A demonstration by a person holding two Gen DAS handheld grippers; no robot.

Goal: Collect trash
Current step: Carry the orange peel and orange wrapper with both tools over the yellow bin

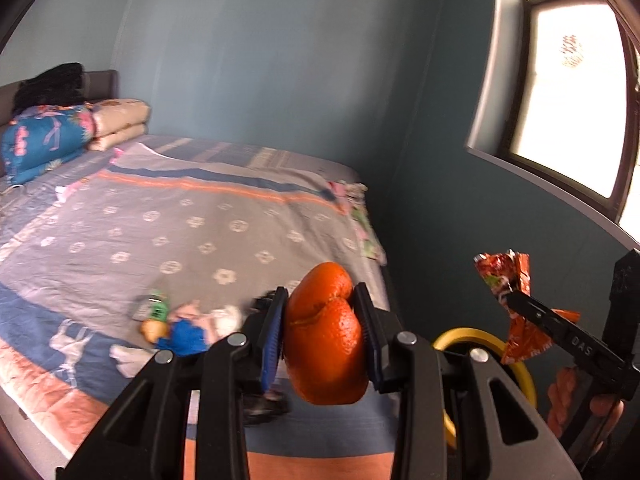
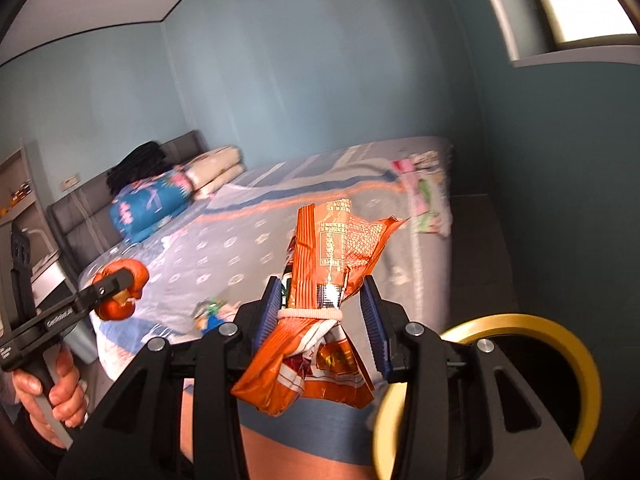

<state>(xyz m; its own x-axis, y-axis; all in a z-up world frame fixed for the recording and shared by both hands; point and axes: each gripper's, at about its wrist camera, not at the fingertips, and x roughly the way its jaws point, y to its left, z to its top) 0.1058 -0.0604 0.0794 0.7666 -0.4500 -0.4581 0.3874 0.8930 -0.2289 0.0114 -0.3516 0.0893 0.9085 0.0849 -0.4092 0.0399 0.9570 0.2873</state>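
My left gripper [image 1: 322, 332] is shut on an orange peel [image 1: 326, 336], held above the bed's near edge; it also shows in the right wrist view [image 2: 120, 292]. My right gripper [image 2: 322, 320] is shut on a crumpled orange snack wrapper [image 2: 320, 312] tied with a rubber band; the wrapper also shows in the left wrist view [image 1: 516, 304]. A yellow-rimmed trash bin [image 2: 560, 360] stands low at the right, beside the bed; its rim shows in the left wrist view [image 1: 472, 336]. More litter [image 1: 180, 324], a green packet and blue and white scraps, lies on the bedspread.
The bed [image 1: 180, 220] with a grey patterned cover fills the left. Folded quilts and pillows [image 1: 60, 136] are stacked at the headboard. A blue wall and a window [image 1: 580, 100] are at the right. A shelf unit [image 2: 20, 200] stands far left.
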